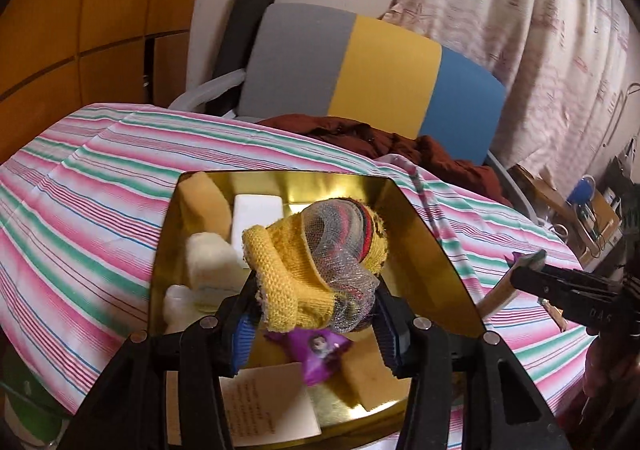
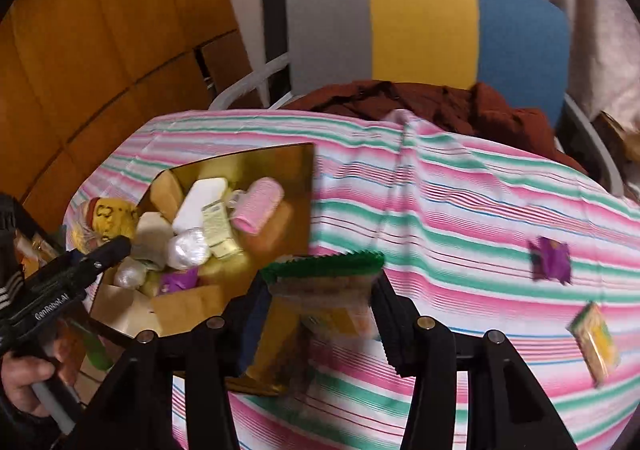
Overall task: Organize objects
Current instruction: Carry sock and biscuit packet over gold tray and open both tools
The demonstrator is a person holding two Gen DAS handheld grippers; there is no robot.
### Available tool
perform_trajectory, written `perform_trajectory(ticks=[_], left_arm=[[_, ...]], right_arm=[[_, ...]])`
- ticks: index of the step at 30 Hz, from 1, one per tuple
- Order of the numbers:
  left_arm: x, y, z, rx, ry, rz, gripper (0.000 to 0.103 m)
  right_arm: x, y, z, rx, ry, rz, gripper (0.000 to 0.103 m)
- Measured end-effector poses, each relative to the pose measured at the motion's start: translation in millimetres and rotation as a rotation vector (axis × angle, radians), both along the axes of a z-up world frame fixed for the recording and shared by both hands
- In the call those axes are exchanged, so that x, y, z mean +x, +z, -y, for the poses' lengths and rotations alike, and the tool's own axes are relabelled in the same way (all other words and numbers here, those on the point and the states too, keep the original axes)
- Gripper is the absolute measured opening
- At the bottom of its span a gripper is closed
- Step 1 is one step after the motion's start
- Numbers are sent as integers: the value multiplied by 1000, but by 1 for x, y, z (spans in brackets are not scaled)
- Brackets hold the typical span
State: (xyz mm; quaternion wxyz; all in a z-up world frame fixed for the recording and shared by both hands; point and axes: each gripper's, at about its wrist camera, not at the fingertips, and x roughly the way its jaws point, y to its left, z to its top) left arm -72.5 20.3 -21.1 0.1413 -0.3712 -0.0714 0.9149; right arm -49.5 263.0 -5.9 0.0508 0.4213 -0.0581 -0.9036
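I judge the sorting well along: my left gripper (image 1: pixel 316 314) hangs over the gold tray (image 1: pixel 424 234) with its jaws clenched on a yellow knitted bundle (image 1: pixel 316 274), my right gripper (image 2: pixel 320 314) grips a green-topped packet (image 2: pixel 324 282), and two packets (image 2: pixel 550 260) remain on the table (image 2: pixel 460 194).

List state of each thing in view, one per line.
left gripper: shut on yellow knit bundle
yellow knit bundle: held above gold tray
right gripper: shut on green-topped packet
green-topped packet: held, off the cloth
gold tray: open, partly filled
purple wrapper: loose on striped cloth
yellow packet: loose on striped cloth
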Motion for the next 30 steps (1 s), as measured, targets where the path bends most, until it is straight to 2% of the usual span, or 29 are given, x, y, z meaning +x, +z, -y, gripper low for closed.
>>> perform_trajectory(ticks=[9, 13, 16, 17, 18, 19, 20, 23, 30], left_arm=[[-1, -4, 9, 22, 15, 10, 51], [0, 0, 9, 23, 5, 6, 52], [0, 0, 8, 20, -2, 18, 58], [-1, -1, 8, 15, -1, 27, 62], [-4, -3, 7, 5, 3, 45, 65], [-5, -5, 7, -1, 6, 52, 70], [-5, -6, 7, -11, 10, 59, 76], [-4, -7, 8, -17, 9, 61, 78], [-1, -5, 11, -26, 25, 44, 79]], right_arm=[[3, 25, 21, 64, 33, -54, 50], [6, 36, 27, -3, 90, -43, 50], [0, 30, 40, -11, 130, 14, 51], [-2, 26, 43, -7, 136, 29, 53], [-6, 20, 47, 3, 130, 41, 69], [-9, 16, 49, 5, 116, 47, 93], [-11, 13, 48, -12, 101, 47, 100], [-15, 6, 42, -89, 69, 52, 102], [-7, -1, 45, -49, 49, 60, 102]])
